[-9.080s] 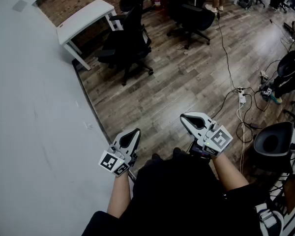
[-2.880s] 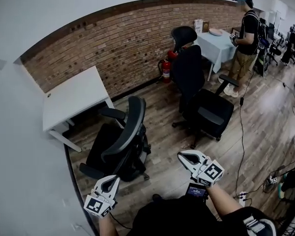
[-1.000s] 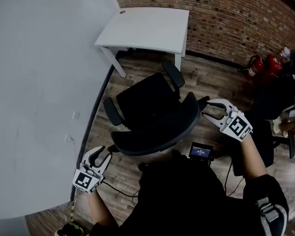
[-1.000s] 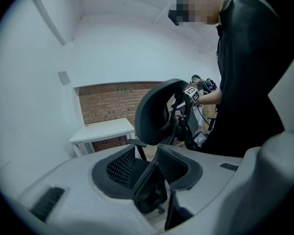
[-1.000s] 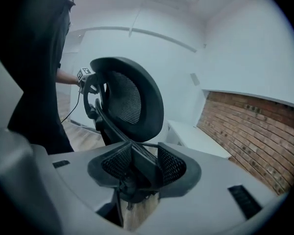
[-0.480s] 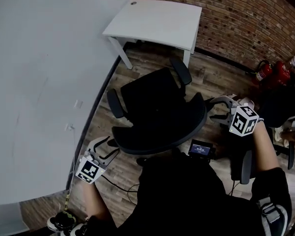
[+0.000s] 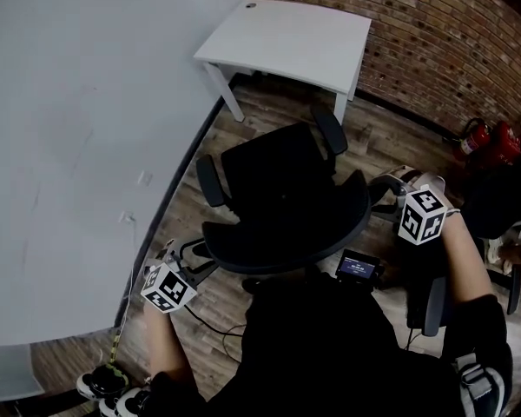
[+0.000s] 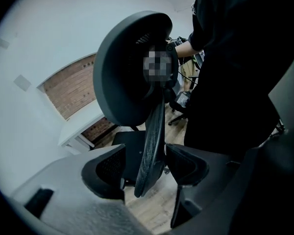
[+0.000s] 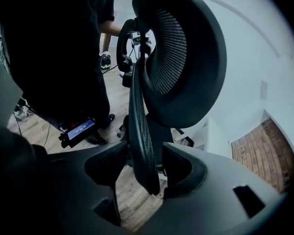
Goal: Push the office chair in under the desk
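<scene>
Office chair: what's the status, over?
Left gripper, right gripper: jaws just opened, straddling backrest edges. Office chair short of desk. Nothing seen between them.

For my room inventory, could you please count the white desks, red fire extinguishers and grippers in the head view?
White desks: 1
Red fire extinguishers: 2
Grippers: 2, the left gripper and the right gripper
Total: 5

chair back (image 7: 286, 243): black woven mesh, matt plastic rim
counter (image 7: 291, 42): white, smooth, matt
floor (image 7: 384, 146): wood planks, slight sheen
brick wall (image 7: 443, 33): red, rough
</scene>
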Demonstrator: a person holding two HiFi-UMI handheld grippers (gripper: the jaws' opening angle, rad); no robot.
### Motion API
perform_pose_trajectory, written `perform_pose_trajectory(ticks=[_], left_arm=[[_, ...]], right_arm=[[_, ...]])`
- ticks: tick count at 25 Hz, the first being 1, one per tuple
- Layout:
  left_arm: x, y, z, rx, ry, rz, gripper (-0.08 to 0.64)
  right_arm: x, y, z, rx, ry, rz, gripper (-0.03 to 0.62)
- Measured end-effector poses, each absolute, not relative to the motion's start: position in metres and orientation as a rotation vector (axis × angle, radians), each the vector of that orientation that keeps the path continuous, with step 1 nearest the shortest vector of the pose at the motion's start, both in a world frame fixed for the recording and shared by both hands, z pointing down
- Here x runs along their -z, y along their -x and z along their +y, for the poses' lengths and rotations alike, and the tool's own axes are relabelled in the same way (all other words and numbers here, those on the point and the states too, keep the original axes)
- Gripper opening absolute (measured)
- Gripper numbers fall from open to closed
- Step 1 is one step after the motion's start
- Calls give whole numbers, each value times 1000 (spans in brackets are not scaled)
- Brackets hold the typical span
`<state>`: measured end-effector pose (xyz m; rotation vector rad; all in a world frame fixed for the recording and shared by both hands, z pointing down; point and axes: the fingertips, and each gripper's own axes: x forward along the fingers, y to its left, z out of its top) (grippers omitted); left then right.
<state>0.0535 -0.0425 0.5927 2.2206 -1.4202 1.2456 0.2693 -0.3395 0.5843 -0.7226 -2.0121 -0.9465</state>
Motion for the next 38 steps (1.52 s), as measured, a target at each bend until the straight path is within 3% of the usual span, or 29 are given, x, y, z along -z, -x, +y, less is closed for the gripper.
perform_pose_trajectory(ticks=[20,25,38], left_arm=[[-623,-72,-53,-1480,-2211,-1210,248],[-623,-75,-55,-1476,-2224,-1189,189],[-625,-77,-56,-1475,-2203,-1195,150]], right_arm=[[-601,-263,-327,978,833,-1934,167],[-601,-263,-327,974,835,-1931,161],[-607,-263,-322,953,898,-1878,147]])
